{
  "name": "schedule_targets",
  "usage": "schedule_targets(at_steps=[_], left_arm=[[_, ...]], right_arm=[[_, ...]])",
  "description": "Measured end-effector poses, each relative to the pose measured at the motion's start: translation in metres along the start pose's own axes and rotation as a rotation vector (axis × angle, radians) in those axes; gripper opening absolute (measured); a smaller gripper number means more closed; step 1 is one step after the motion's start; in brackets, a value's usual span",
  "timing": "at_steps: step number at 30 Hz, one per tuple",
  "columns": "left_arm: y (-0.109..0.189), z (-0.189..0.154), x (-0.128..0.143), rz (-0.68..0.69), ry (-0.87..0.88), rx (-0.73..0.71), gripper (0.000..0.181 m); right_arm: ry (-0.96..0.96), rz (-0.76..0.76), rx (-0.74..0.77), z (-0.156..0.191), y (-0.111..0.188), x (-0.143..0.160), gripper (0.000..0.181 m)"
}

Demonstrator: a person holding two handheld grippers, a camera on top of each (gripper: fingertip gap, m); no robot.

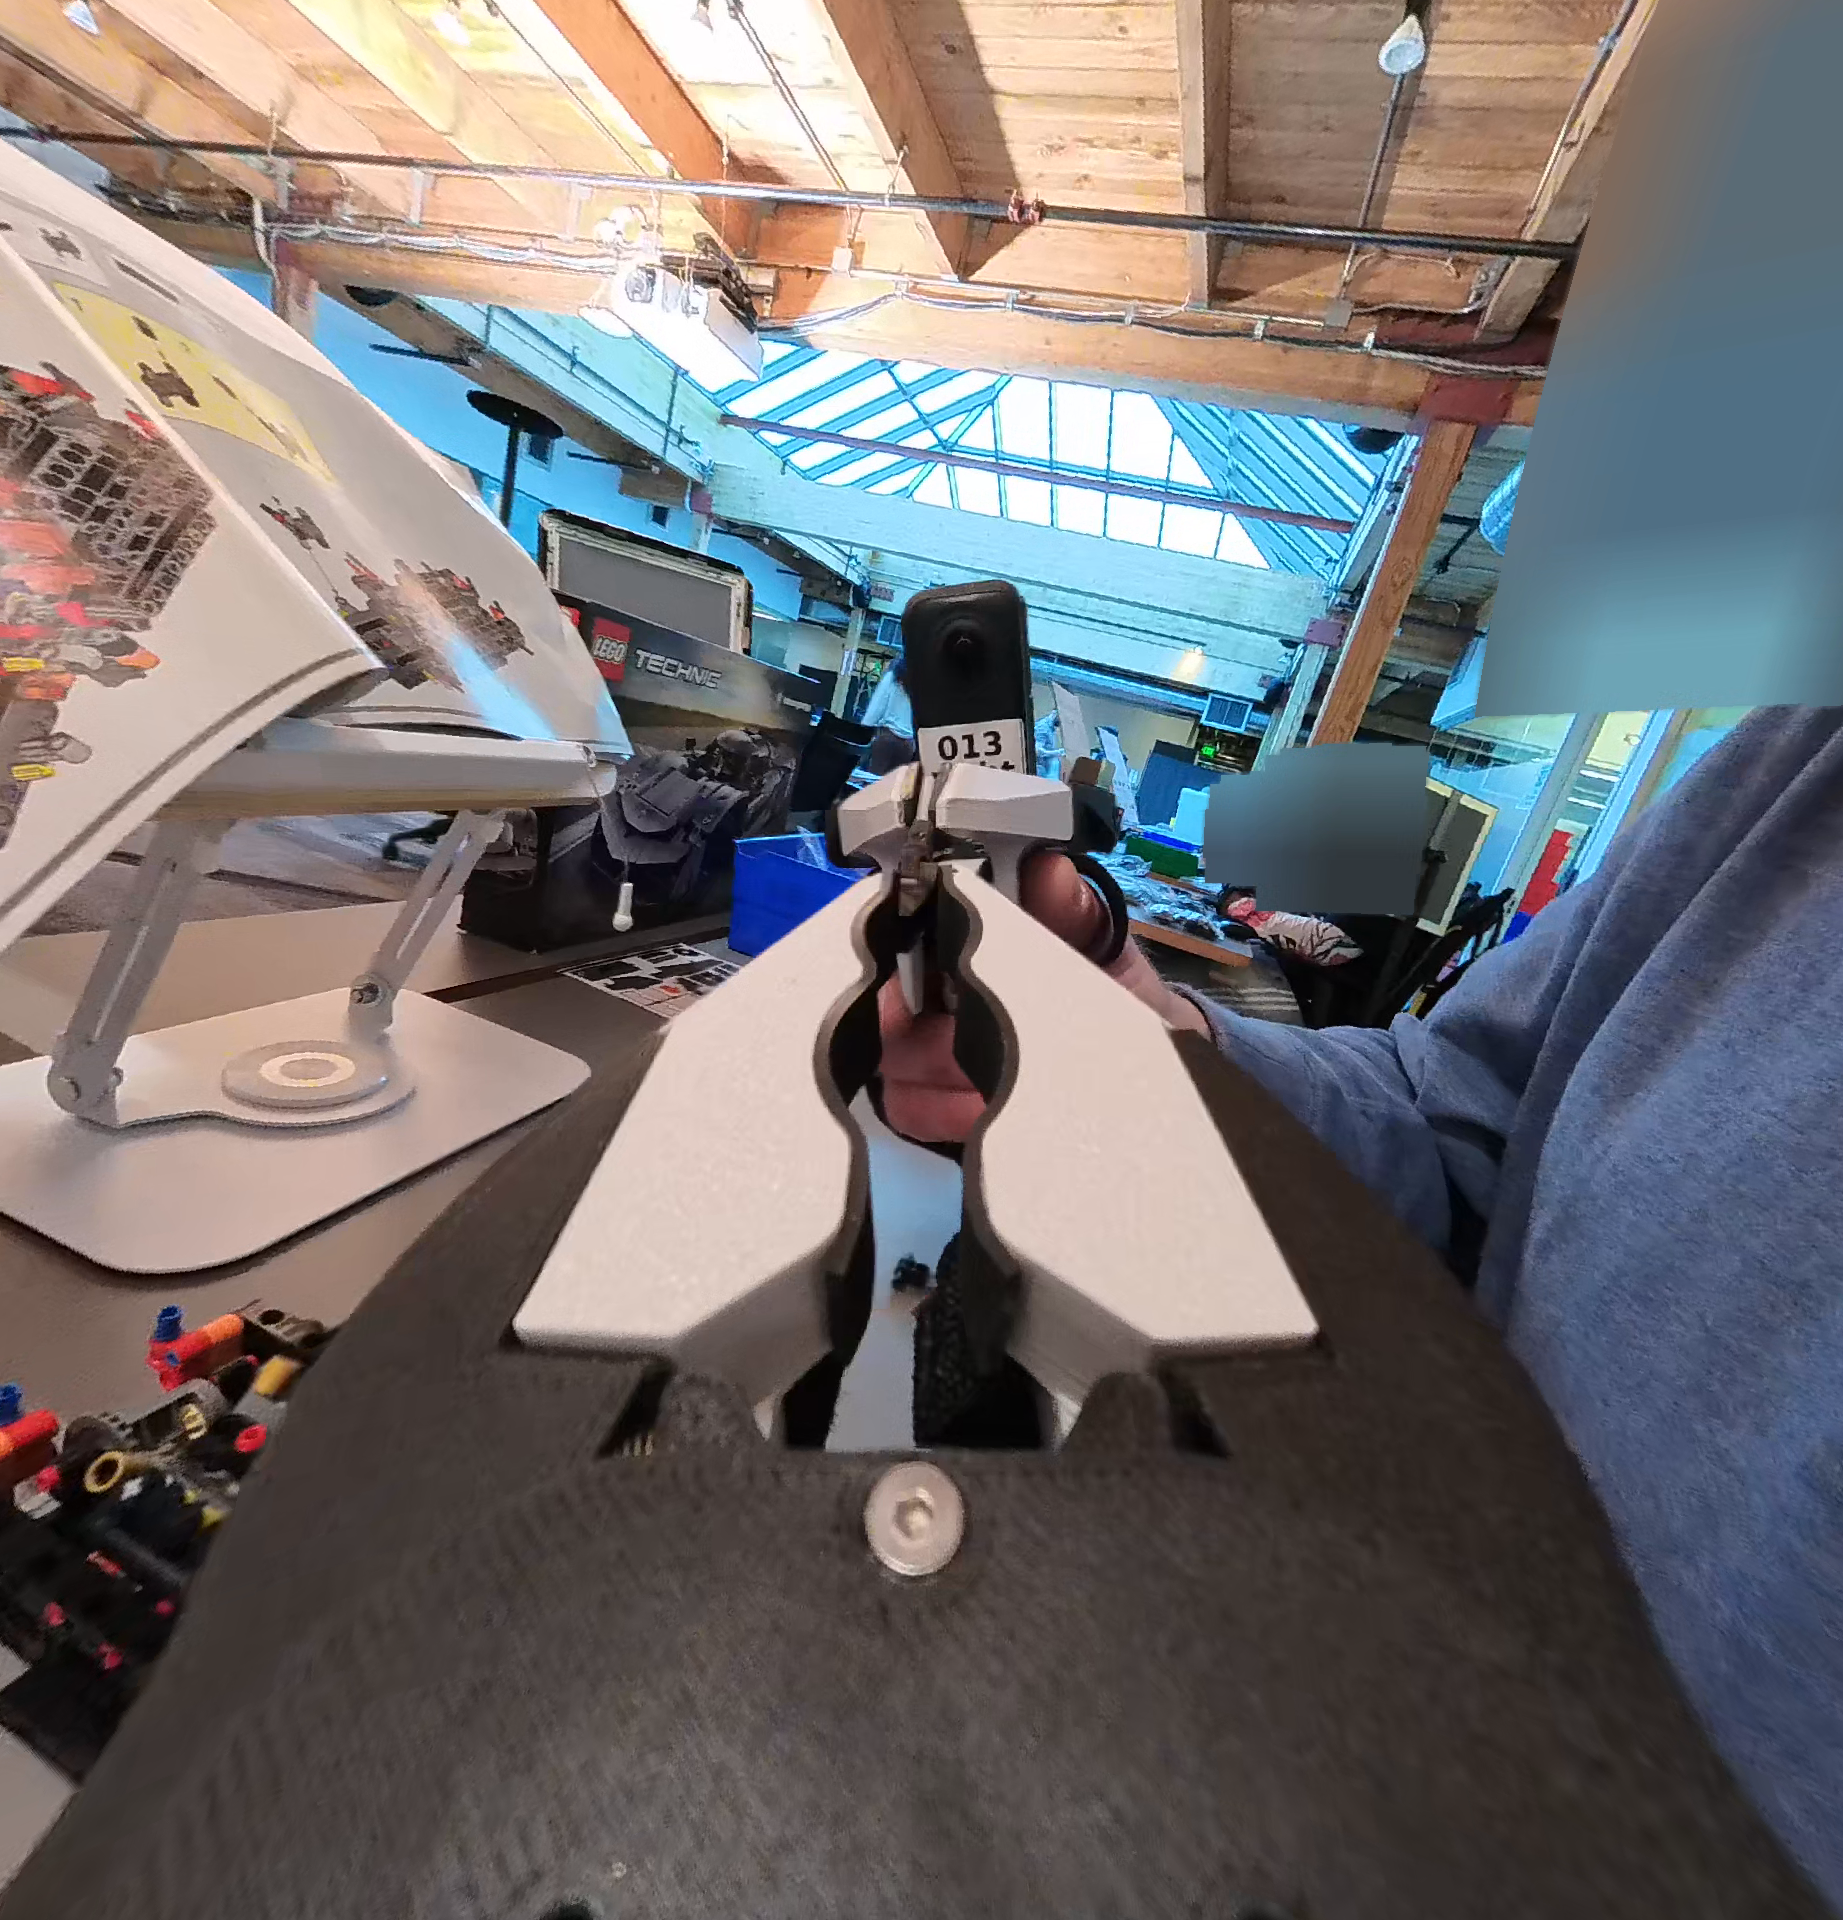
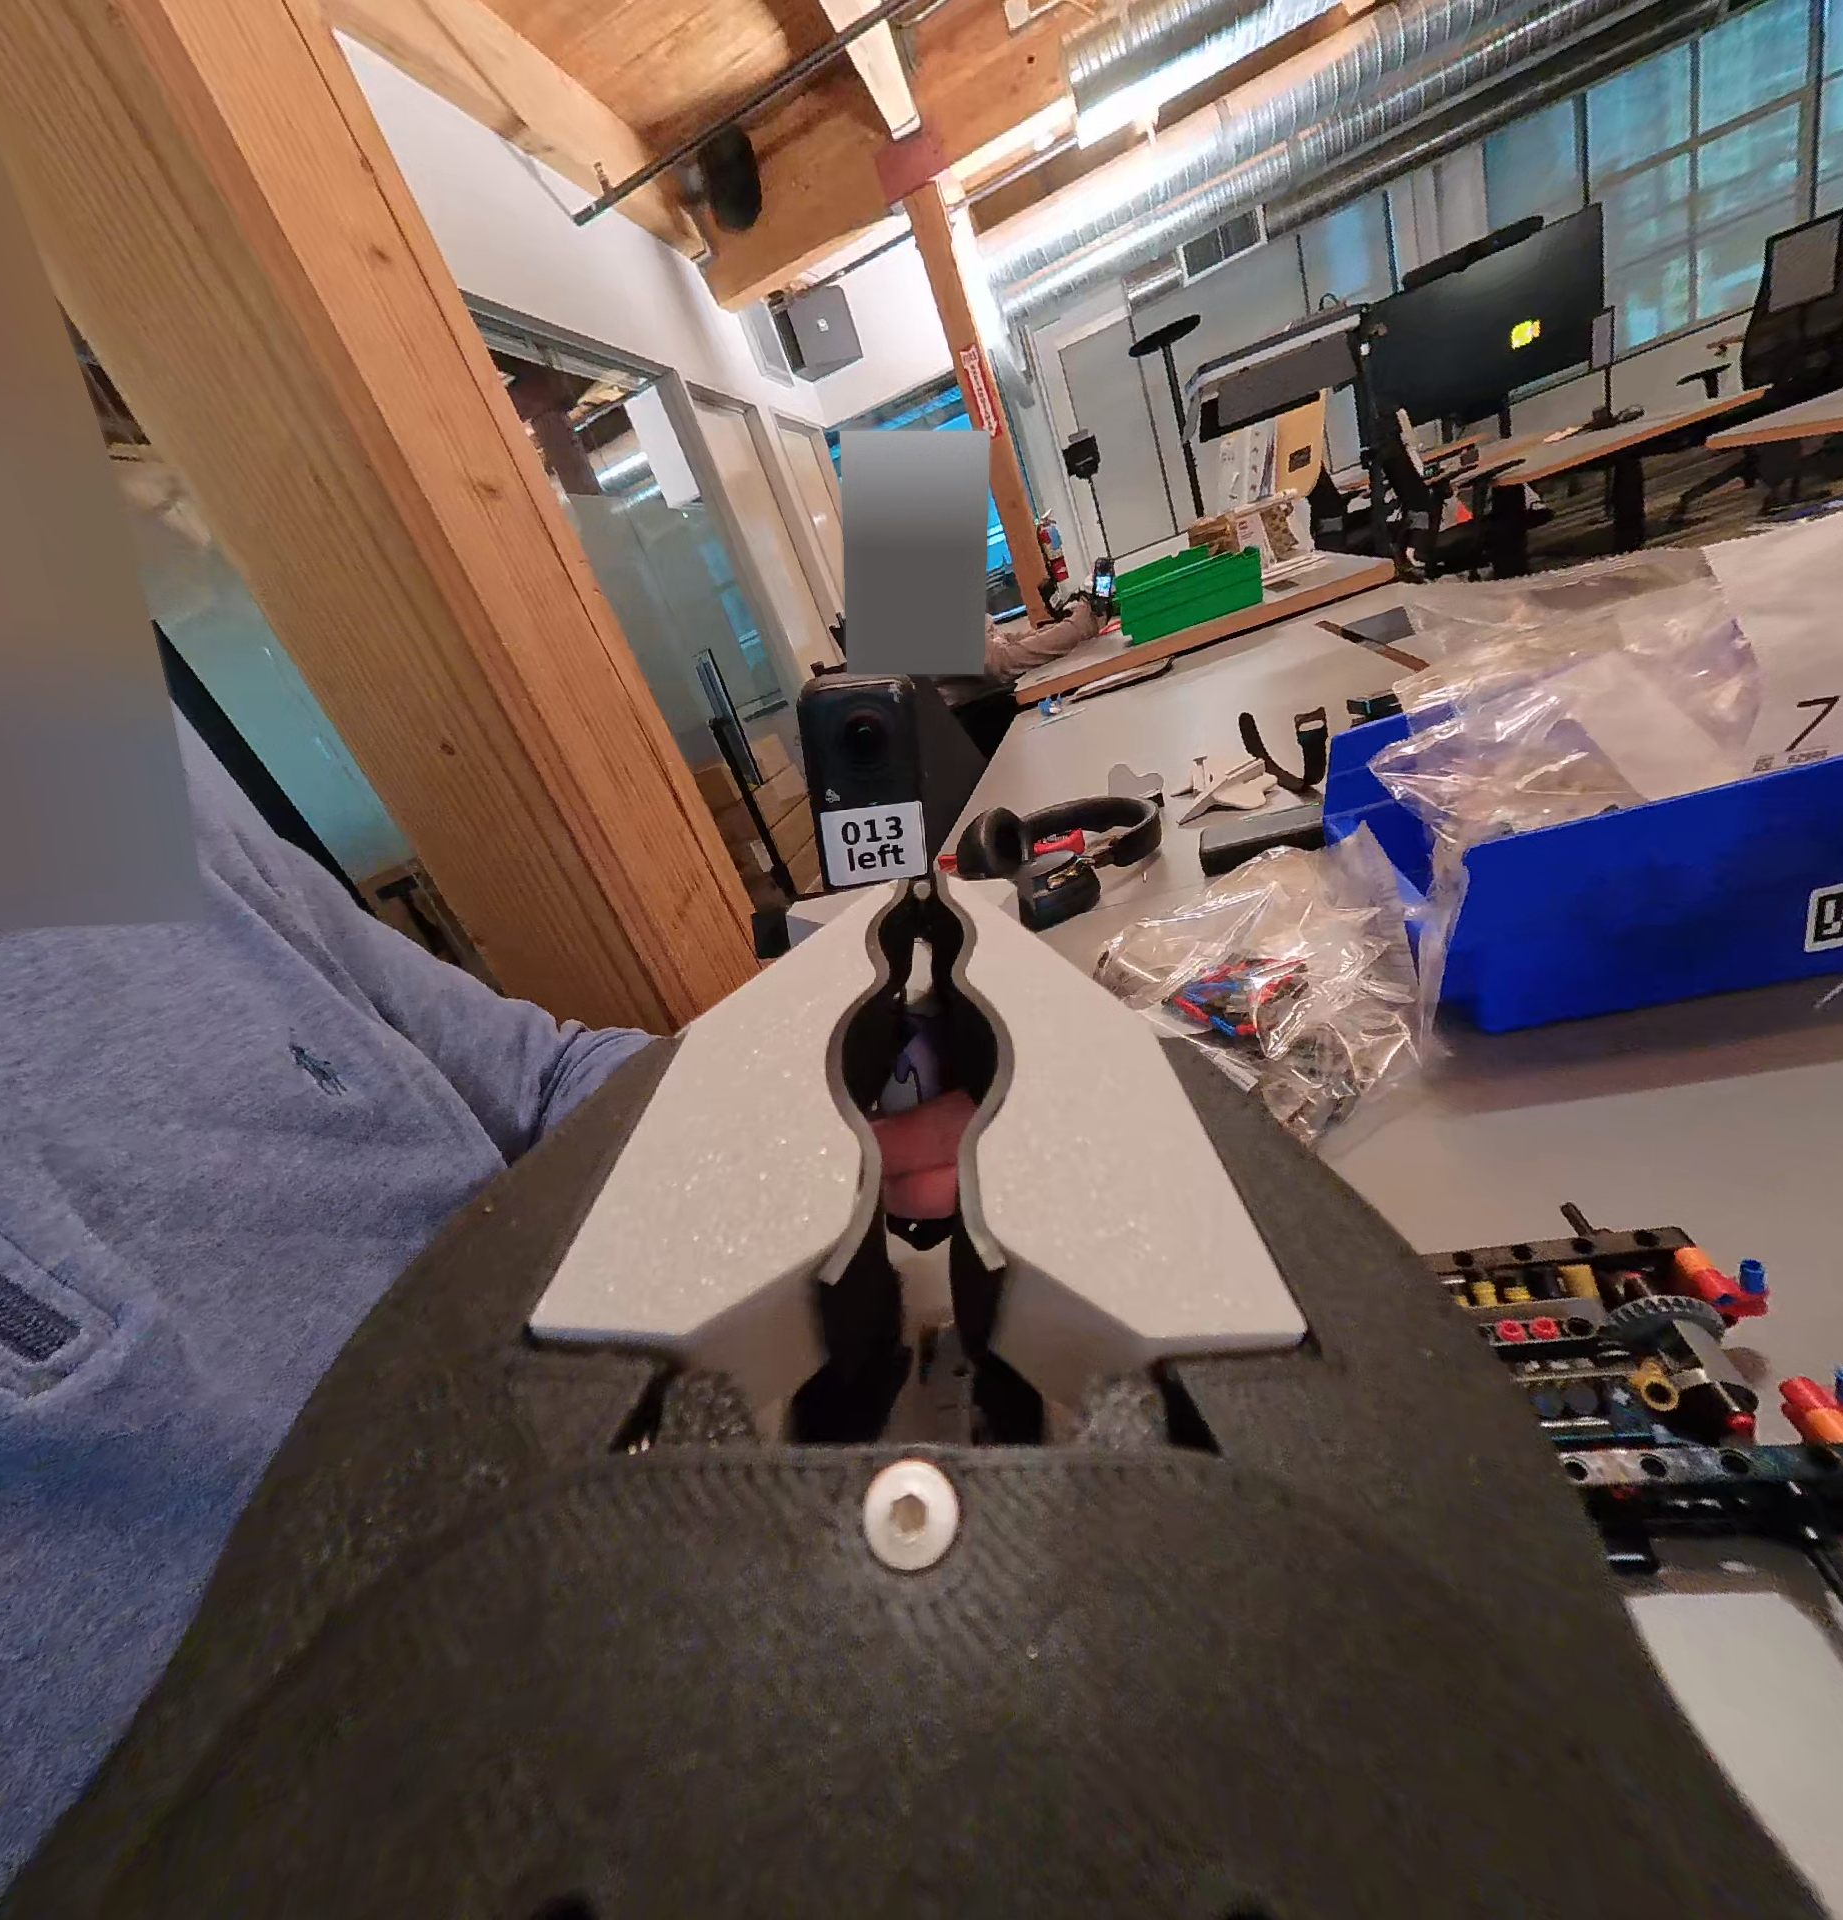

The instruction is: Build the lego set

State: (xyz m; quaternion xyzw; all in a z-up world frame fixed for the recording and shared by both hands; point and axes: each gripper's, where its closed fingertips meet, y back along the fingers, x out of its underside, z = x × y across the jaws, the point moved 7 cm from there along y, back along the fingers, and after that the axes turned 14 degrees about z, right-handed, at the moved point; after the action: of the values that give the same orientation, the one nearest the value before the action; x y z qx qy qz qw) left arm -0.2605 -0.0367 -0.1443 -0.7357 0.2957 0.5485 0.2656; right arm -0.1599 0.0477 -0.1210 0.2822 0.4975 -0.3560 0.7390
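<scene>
My two grippers meet tip to tip in the air above the table. In the left wrist view my left gripper (image 1: pixel 917 891) is shut, and the right gripper (image 1: pixel 948 816) faces it head-on with its camera above. A small dark lego piece (image 1: pixel 911 862) is pinched where the tips meet. In the right wrist view my right gripper (image 2: pixel 922 906) is shut, with the left gripper's camera just beyond its tips. The half-built black lego model with red, yellow and blue pins lies on the table, low at the left (image 1: pixel 96 1475) and at the right (image 2: pixel 1644 1361).
An open instruction booklet (image 1: pixel 169 499) rests on a silver stand (image 1: pixel 273 1132) at the left. A blue bin (image 2: pixel 1623 894) with plastic bags, a bag of parts (image 2: pixel 1249 977) and headphones (image 2: pixel 1073 826) lie to the right. A person's blue sleeve (image 1: pixel 1675 1143) is close by. Less than 4 cm separates the two grippers' tips.
</scene>
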Motion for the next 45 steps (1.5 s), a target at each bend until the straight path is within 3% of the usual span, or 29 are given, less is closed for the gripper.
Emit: schedule_targets(at_steps=[6,10,15,19,23,30,36,45], left_arm=[[0.005,0.010,-0.005,0.061,0.009,-0.050,0.028],[0.022,0.024,-0.008,0.146,-0.014,-0.216,0.042],[0.045,0.064,0.008,0.398,-0.085,-0.478,0.040],[0.046,0.094,0.032,0.589,0.041,-0.458,0.038],[0.038,0.112,0.051,0.736,0.009,-0.559,0.028],[0.035,0.117,0.050,0.715,-0.006,-0.537,0.027],[0.034,0.115,0.046,0.694,-0.044,-0.477,0.015],[0.014,0.108,0.038,0.615,-0.042,-0.297,0.019]], right_arm=[[-0.012,-0.013,0.019,-0.017,0.004,-0.008,0.000],[-0.015,-0.001,0.067,-0.030,0.016,-0.011,0.000],[-0.054,0.083,0.122,-0.049,0.028,-0.004,0.000],[-0.082,0.153,0.140,-0.061,0.031,0.002,0.000],[-0.097,0.215,0.178,-0.074,0.030,0.009,0.000],[-0.159,0.359,0.169,-0.090,0.019,0.029,0.000],[-0.177,0.494,0.137,-0.104,-0.001,0.035,0.000],[-0.118,0.390,0.135,-0.113,-0.013,0.017,0.000]])
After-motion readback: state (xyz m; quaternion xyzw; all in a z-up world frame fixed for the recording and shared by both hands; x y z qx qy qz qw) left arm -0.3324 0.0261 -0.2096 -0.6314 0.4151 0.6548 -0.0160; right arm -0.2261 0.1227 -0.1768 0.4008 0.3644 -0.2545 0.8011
